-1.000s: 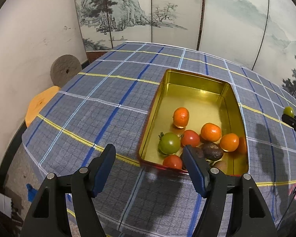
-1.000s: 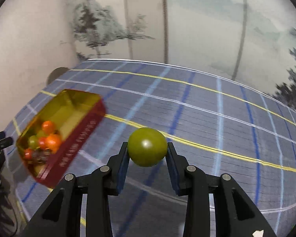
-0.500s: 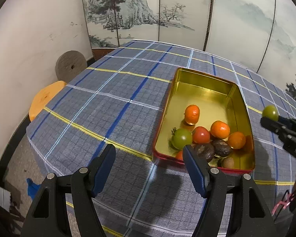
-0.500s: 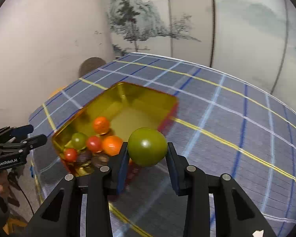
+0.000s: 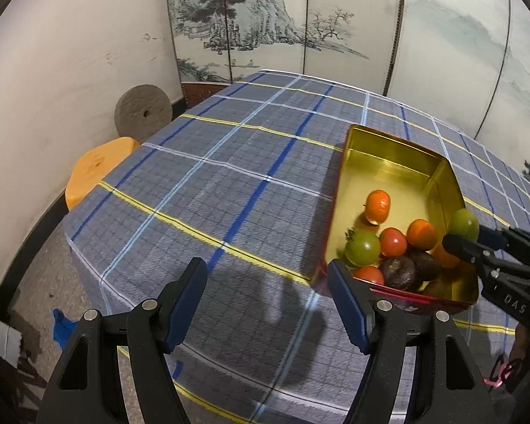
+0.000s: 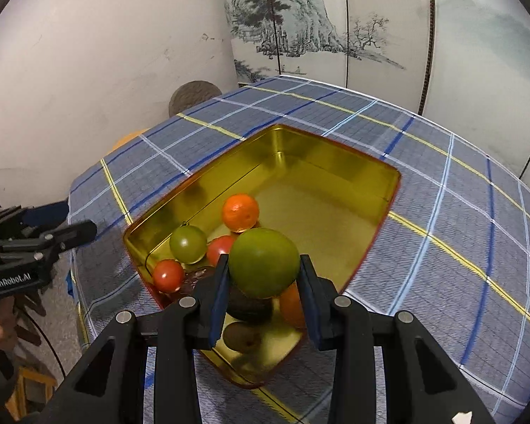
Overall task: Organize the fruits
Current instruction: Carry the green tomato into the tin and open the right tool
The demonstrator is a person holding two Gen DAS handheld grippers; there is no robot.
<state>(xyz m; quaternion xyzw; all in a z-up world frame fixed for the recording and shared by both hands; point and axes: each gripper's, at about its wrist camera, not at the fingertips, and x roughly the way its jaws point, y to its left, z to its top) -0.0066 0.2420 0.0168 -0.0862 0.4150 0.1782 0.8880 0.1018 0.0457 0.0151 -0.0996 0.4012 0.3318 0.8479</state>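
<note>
Across the bench [image 5: 229, 183], draped in a blue plaid cloth, a gold tin [image 5: 388, 155] with a red outer wall sits toward the right side, with the fruit heaped at its near end. Over that end the right claw [image 6: 263, 284] pinches a green tomato [image 6: 263, 263] between its blue pads, holding it above the pile; from the left wrist view the same tomato [image 5: 463, 224] shows at the tin's right wall. Low at the bench's near edge, the left claw [image 5: 266, 304] is spread wide with nothing between its fingers. Inside the tin lie a tangerine [image 6: 240, 212] set apart toward the middle, a second green tomato [image 6: 188, 243], a red tomato [image 6: 168, 275] at the near left corner, and dark brown fruit [image 5: 399, 272] underneath.
</note>
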